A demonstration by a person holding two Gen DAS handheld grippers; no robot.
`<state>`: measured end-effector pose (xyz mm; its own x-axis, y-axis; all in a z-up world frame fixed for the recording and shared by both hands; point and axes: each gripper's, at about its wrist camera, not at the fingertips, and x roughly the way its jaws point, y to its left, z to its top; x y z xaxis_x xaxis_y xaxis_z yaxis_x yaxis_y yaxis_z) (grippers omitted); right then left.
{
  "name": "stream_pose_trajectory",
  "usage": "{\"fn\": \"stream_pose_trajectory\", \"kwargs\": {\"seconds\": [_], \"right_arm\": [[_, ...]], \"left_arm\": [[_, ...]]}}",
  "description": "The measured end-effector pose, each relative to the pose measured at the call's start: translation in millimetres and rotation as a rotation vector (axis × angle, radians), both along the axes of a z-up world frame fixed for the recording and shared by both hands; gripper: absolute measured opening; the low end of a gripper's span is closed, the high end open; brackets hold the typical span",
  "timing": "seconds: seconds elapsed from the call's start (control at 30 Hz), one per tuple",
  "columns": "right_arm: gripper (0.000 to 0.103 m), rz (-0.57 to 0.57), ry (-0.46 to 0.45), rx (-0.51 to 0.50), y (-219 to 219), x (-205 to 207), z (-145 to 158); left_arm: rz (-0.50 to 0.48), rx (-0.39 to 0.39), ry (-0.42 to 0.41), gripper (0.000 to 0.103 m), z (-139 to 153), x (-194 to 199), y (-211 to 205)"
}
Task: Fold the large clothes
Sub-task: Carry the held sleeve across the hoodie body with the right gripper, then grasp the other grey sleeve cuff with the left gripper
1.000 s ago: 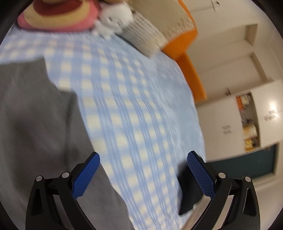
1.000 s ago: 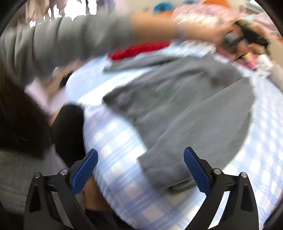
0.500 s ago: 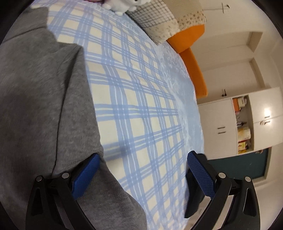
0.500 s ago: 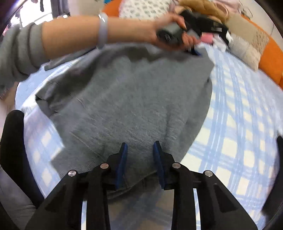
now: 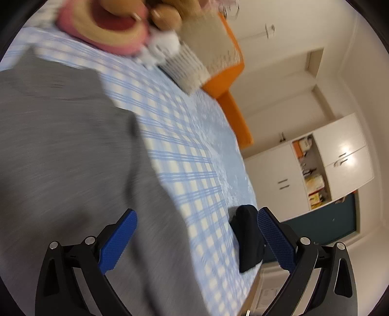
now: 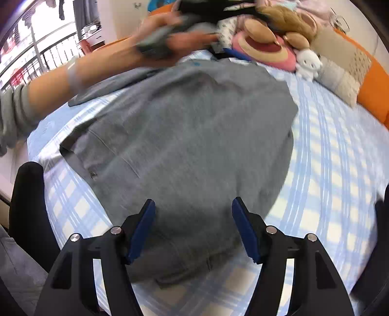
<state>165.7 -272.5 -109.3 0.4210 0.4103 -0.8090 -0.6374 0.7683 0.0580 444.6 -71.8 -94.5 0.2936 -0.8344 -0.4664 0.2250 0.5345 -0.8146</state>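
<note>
A large grey knitted garment lies spread flat in the middle of a bed covered with a blue-and-white checked sheet, and everything else sits around that grey garment. Off its left edge, in the right wrist view, a person's bare forearm with a pale wristband and a pushed-up grey sleeve reaches across towards the far end of the garment; the hand there is blurred and grips the dark body of the left gripper, whose fingers cannot be made out from this side. The left wrist view settles it: the left gripper hangs over the garment's right-hand edge with its blue ribbed pads spread wide apart and nothing between them but cloth and sheet lying below, untouched. At the near hem of the garment the right gripper points down at the cloth; its jaws have just been opening and now stand well apart, the blue pads clear of the fabric, with the hem lying under the gap and not pinched. Beyond the far end of the garment sits a pink, cream and dark red round cushion, with a brown plush toy behind it and a small white plush toy beside it. Further right of the garment, beige patterned pillows lean against an orange padded headboard. In the left wrist view, white cupboards stand beyond the bed's right side.
</note>
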Motion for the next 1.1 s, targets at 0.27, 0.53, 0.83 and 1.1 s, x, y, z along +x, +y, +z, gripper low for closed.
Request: {"fn": "stream_pose_trajectory", "kwargs": {"seconds": [0.27, 0.53, 0.83, 1.1], "right_arm": [[0.073, 0.036, -0.020, 0.038, 50.5, 21.7, 25.2], [0.073, 0.097, -0.008, 0.072, 129.6, 41.4, 34.1], [0.073, 0.084, -0.012, 0.131, 210.2, 81.2, 44.8], [0.073, 0.035, -0.011, 0.142, 258.0, 133.8, 41.4]], "left_arm": [[0.310, 0.073, -0.005, 0.100, 2.1, -122.2, 272.6], [0.685, 0.166, 0.102, 0.100, -34.8, -250.3, 473.6], [0.736, 0.176, 0.192, 0.100, -93.4, -300.5, 533.2], [0.681, 0.210, 0.207, 0.100, -109.7, -303.7, 524.4]]}}
